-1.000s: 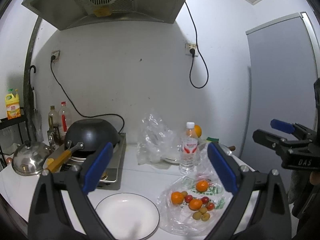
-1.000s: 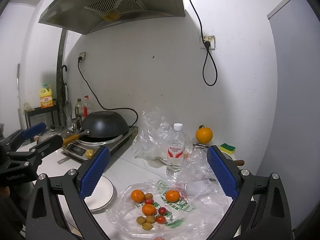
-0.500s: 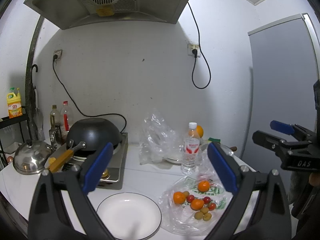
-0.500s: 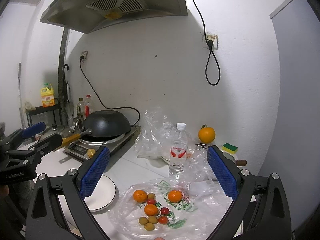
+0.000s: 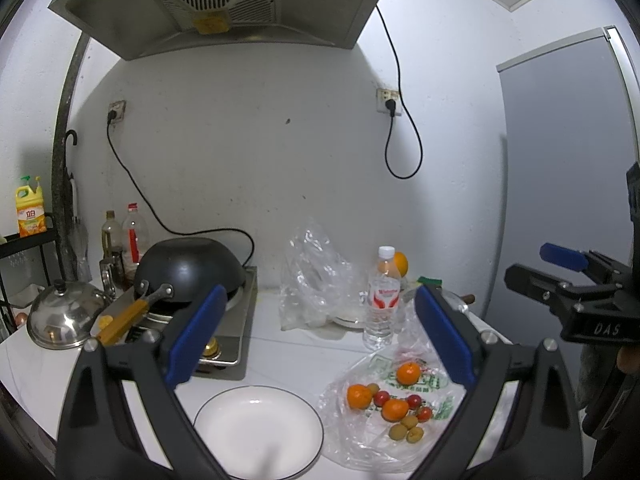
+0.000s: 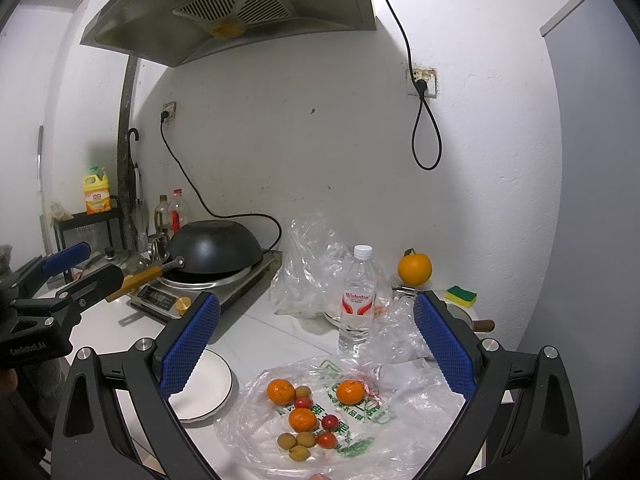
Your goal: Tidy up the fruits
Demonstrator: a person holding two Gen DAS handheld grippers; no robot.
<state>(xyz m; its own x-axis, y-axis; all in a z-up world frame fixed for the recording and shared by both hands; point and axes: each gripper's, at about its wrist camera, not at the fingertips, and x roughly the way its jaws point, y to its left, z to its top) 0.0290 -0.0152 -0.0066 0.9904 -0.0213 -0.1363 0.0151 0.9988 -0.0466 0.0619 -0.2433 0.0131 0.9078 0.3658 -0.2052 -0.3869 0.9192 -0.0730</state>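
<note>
Both views have crept slightly right; left gripper [image 5: 320, 336] and right gripper [image 6: 316, 344] hover spread, empty, above the fruits [image 6: 306, 420] on plastic.

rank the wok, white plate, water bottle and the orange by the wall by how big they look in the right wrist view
1. wok, the widest.
2. white plate, partly hidden behind a tong finger, so its place against the bottle is unsure.
3. water bottle.
4. orange, clearly smallest, though it sits farthest back.
</note>
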